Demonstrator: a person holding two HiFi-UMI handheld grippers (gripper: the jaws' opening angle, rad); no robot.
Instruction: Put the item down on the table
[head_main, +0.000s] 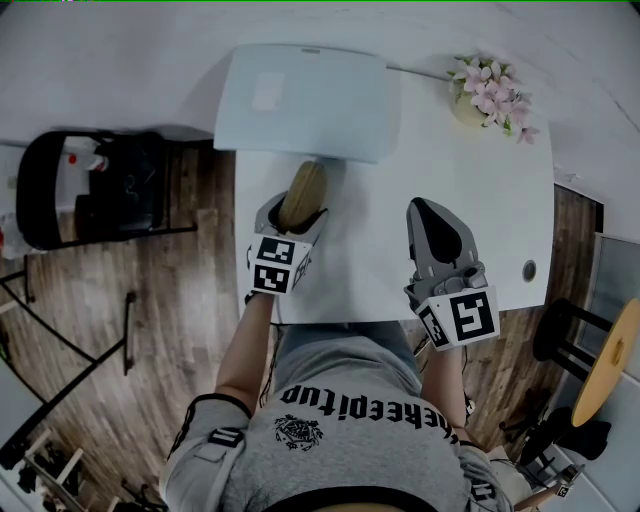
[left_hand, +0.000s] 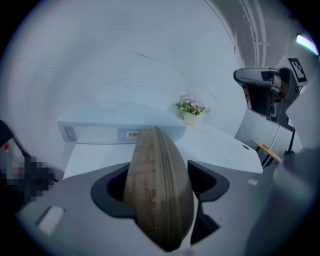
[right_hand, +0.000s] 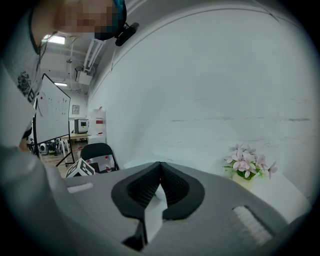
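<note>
A brown zippered pouch (head_main: 302, 195) (left_hand: 159, 185) stands on edge between the jaws of my left gripper (head_main: 297, 212) (left_hand: 160, 175); the pads sit against its two sides, wide apart. It is over the near left part of the white table (head_main: 450, 200), just in front of a pale flat box (head_main: 305, 100). Whether the pouch touches the tabletop I cannot tell. My right gripper (head_main: 420, 208) (right_hand: 160, 165) hovers over the table to the right, its pads meeting at the tips with nothing between them.
The pale box (left_hand: 120, 127) lies across the table's far left. A pot of pink flowers (head_main: 490, 95) (left_hand: 190, 111) (right_hand: 247, 165) stands at the far right corner. A black chair (head_main: 90, 190) is on the wooden floor to the left, a round wooden table (head_main: 610, 360) to the right.
</note>
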